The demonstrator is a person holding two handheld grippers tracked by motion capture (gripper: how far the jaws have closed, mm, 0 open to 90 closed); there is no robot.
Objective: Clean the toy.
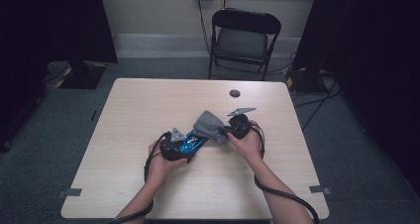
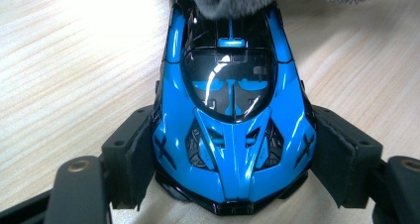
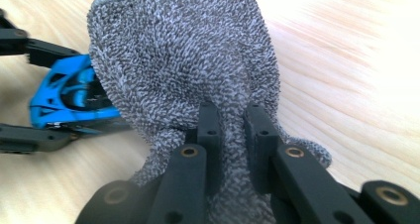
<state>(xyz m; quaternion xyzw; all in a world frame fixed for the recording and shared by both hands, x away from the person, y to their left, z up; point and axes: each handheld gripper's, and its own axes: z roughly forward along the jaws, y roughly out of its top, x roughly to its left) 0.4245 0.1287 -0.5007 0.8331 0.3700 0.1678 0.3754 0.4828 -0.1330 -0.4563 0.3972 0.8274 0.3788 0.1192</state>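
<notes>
A blue and black toy car (image 2: 233, 120) rests on the wooden table (image 1: 148, 105), and my left gripper (image 2: 233, 164) is shut on its sides near the nose. In the high view the car (image 1: 190, 142) lies between my two hands, with the left gripper (image 1: 185, 147) at its near end. My right gripper (image 3: 232, 125) is shut on a grey knitted cloth (image 3: 183, 70), which drapes over the car's far end. The cloth (image 1: 210, 126) hides that part of the car (image 3: 69, 97). The right gripper (image 1: 229, 130) sits just right of the cloth.
A small dark round mark (image 1: 235, 93) lies on the table toward its far edge. A black folding chair (image 1: 242, 38) stands beyond the table. Cables trail from both grippers along the person's forearms.
</notes>
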